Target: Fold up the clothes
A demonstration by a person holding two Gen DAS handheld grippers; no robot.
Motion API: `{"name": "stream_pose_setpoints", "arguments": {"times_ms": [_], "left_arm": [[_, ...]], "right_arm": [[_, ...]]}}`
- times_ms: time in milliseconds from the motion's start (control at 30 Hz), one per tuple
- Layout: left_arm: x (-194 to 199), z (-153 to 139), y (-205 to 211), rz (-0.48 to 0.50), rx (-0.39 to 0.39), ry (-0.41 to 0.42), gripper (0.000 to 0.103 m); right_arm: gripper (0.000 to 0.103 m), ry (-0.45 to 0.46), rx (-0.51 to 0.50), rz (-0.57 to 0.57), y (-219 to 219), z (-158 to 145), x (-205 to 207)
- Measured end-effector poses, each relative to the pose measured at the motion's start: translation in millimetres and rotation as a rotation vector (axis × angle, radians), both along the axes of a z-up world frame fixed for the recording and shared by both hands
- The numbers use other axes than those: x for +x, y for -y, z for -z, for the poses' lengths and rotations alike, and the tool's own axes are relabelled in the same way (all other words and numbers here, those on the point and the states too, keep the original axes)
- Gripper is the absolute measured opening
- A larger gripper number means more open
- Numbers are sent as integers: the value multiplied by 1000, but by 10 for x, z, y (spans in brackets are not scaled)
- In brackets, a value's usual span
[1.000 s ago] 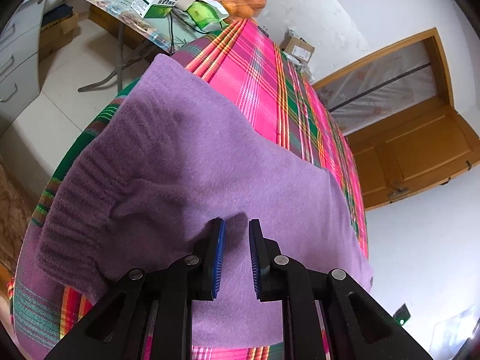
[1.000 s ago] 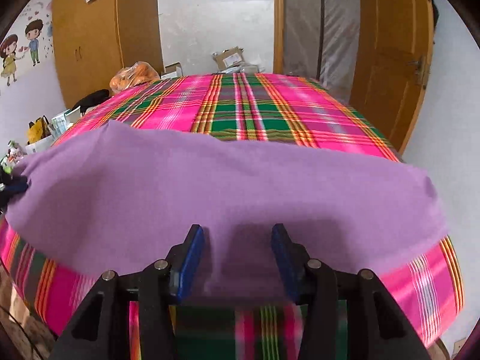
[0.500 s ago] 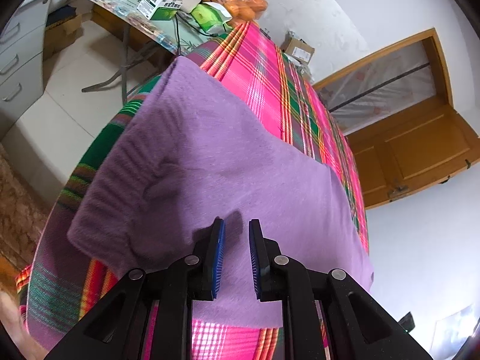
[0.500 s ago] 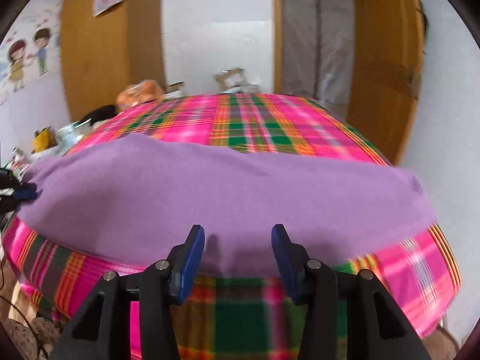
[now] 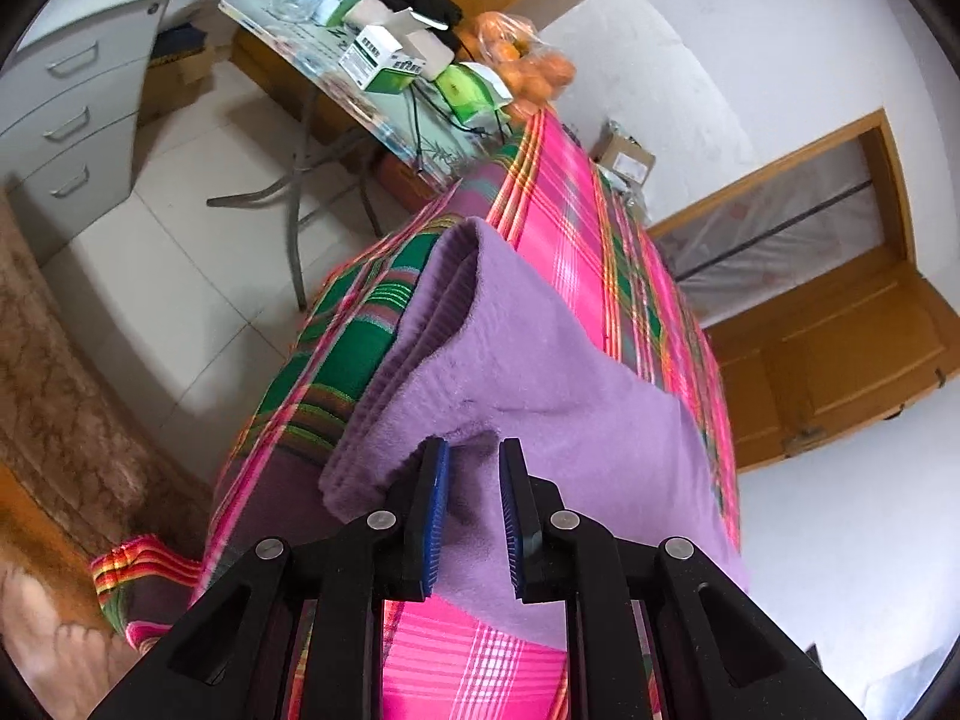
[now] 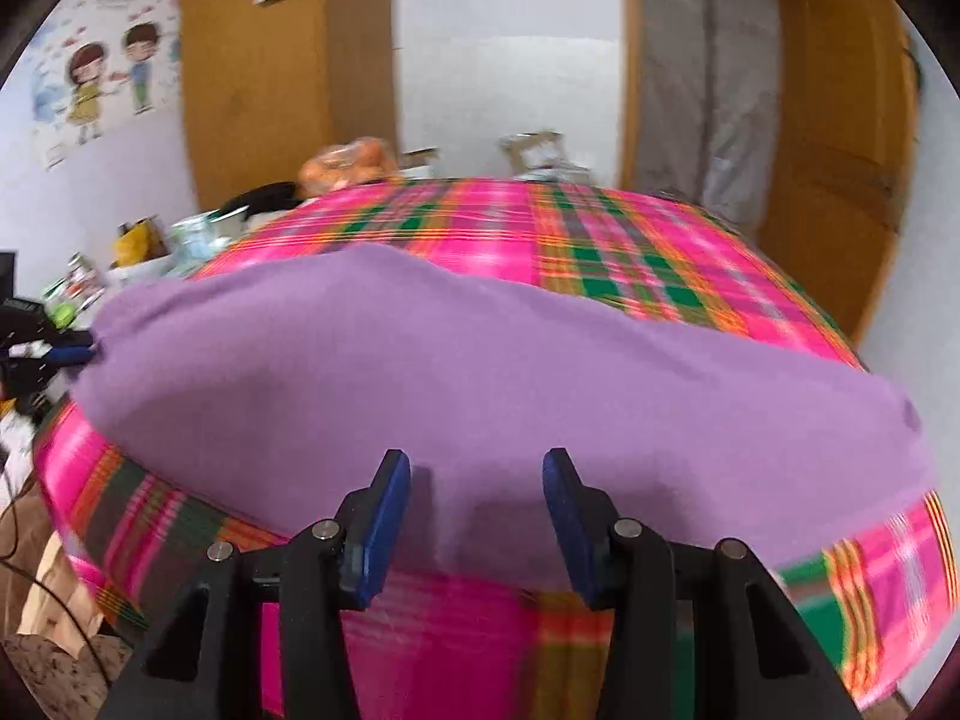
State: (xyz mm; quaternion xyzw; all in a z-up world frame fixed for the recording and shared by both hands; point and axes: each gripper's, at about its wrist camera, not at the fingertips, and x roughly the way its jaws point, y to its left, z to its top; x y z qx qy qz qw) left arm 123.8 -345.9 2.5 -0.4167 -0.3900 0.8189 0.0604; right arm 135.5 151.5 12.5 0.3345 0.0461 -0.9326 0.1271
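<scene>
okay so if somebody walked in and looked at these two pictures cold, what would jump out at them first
A big purple garment fills the middle of both views, draped along the near edge of a bright pink and green plaid cloth. Its left end hangs folded over the corner. The left gripper has purple fabric between its fingers; the right gripper frames the near hem, jaws wide apart.

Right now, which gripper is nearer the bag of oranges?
Left. The left gripper is at the purple garment's end on the side of the bag of oranges; the right gripper is further along its near edge.
</scene>
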Motion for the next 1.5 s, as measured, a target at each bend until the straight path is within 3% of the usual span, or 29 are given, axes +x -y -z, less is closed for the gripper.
{"name": "stream_pose_setpoints", "arguments": {"times_ms": [267, 400, 533, 867, 1200, 1333, 1400, 1500], "left_arm": [[18, -8, 140, -32, 38, -17, 17], [59, -70, 226, -87, -25, -15, 17], [99, -35, 334, -140, -88, 39, 25], [225, 125, 589, -173, 32, 74, 27], [248, 138, 685, -184, 52, 90, 27], [190, 141, 663, -163, 67, 89, 27], [146, 146, 651, -150, 76, 90, 27], [89, 164, 659, -125, 126, 84, 31]], "right_arm": [[47, 42, 15, -275, 907, 44, -127], [47, 38, 27, -407, 1360, 27, -115], [47, 28, 13, -522, 1724, -4, -54], [47, 88, -23, -747, 2638, 36, -39], [51, 116, 96, -754, 3207, 174, -57], [51, 78, 201, -736, 3372, 210, -93], [51, 79, 204, -737, 3385, 210, -110], [36, 80, 186, -731, 3331, 189, -160]]}}
